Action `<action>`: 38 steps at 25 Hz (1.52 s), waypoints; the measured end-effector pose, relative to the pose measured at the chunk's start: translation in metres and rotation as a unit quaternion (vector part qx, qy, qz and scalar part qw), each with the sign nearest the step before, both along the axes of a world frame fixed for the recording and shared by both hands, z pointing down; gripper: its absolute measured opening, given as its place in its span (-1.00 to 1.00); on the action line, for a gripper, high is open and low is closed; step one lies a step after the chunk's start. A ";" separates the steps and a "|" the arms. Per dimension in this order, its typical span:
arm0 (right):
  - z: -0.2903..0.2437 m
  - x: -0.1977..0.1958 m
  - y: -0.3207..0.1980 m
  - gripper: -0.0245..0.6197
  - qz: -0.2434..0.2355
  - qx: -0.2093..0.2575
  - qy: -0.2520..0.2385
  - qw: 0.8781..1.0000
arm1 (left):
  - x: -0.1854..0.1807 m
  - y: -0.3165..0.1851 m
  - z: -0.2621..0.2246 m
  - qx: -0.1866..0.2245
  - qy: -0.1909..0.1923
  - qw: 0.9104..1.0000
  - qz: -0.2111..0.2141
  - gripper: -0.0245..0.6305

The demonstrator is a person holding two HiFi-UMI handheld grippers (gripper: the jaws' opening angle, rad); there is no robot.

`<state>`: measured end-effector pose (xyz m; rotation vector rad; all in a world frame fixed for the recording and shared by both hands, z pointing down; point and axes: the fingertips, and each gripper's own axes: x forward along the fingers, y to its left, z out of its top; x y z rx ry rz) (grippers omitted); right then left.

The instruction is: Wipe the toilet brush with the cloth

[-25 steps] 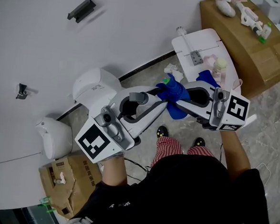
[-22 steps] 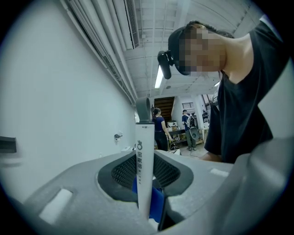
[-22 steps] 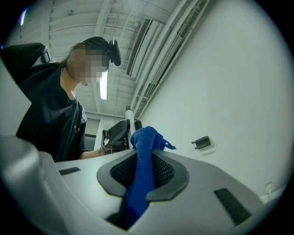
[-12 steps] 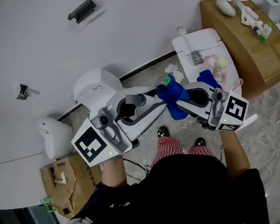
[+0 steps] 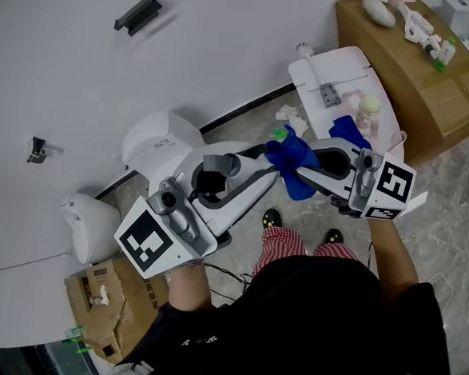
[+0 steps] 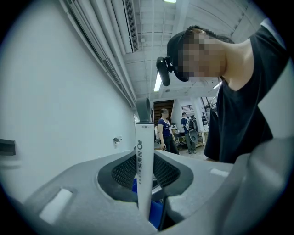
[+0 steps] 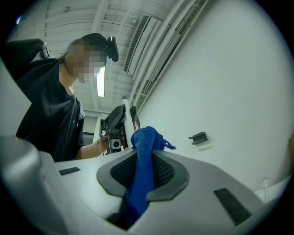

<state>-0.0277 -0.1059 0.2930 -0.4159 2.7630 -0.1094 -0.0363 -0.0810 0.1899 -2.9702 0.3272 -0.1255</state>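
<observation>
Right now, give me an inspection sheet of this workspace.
Surface: grey stone floor; white board with small items.
Job's things: brush, white handle; blue cloth bunched where the grippers meet.
Clutter: cardboard box by wall; second box with oddments; crumpled tissue on floor.
Grippers: left gripper shut on brush; right gripper shut on cloth.
Cables: thin dark wire on floor by the feet.
Surroundings: white wall with black hook; white rounded units beside it; people far behind.
</observation>
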 end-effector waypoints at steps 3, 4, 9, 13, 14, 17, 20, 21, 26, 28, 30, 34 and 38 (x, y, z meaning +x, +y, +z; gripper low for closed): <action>0.005 0.000 -0.001 -0.73 0.002 -0.004 0.007 1.000 | 0.001 0.001 -0.003 -0.001 0.003 1.000 0.001 -0.65; 0.008 0.000 -0.002 -0.73 0.002 -0.005 0.010 1.000 | 0.001 0.001 -0.004 -0.001 0.004 1.000 0.002 -0.65; 0.018 0.001 -0.004 -0.73 0.005 -0.015 0.017 1.000 | 0.003 0.003 -0.009 0.003 0.007 1.000 0.006 -0.65; 0.024 0.001 -0.005 -0.73 0.008 -0.023 0.018 1.000 | 0.004 0.005 -0.012 0.008 0.010 1.000 0.011 -0.65; 0.025 0.002 -0.005 -0.73 0.008 -0.025 0.019 0.999 | 0.004 0.005 -0.013 0.008 0.011 1.000 0.011 -0.65; 0.029 0.001 -0.002 -0.73 0.009 -0.029 0.025 0.999 | 0.003 0.009 -0.016 0.007 0.016 1.000 0.011 -0.65; 0.036 -0.001 0.002 -0.73 0.013 -0.031 0.032 0.999 | 0.001 0.016 -0.020 0.008 0.020 1.000 0.012 -0.65; 0.038 0.000 0.001 -0.73 0.014 -0.032 0.034 0.999 | 0.001 0.015 -0.020 0.008 0.021 1.000 0.011 -0.65; 0.045 -0.007 0.010 -0.73 0.018 -0.037 0.052 0.998 | -0.006 0.024 -0.029 0.005 0.034 0.999 0.010 -0.65; 0.049 -0.008 0.012 -0.73 0.018 -0.039 0.058 0.997 | -0.007 0.027 -0.032 0.006 0.037 0.999 0.010 -0.65; 0.053 -0.008 0.012 -0.73 0.018 -0.043 0.061 0.997 | -0.006 0.028 -0.034 0.007 0.039 0.999 0.012 -0.65; 0.061 -0.007 0.013 -0.73 0.018 -0.052 0.065 0.996 | -0.004 0.029 -0.038 0.007 0.045 0.999 0.013 -0.65; 0.067 -0.006 0.011 -0.73 0.015 -0.055 0.070 0.996 | -0.002 0.028 -0.043 0.006 0.055 0.998 0.016 -0.65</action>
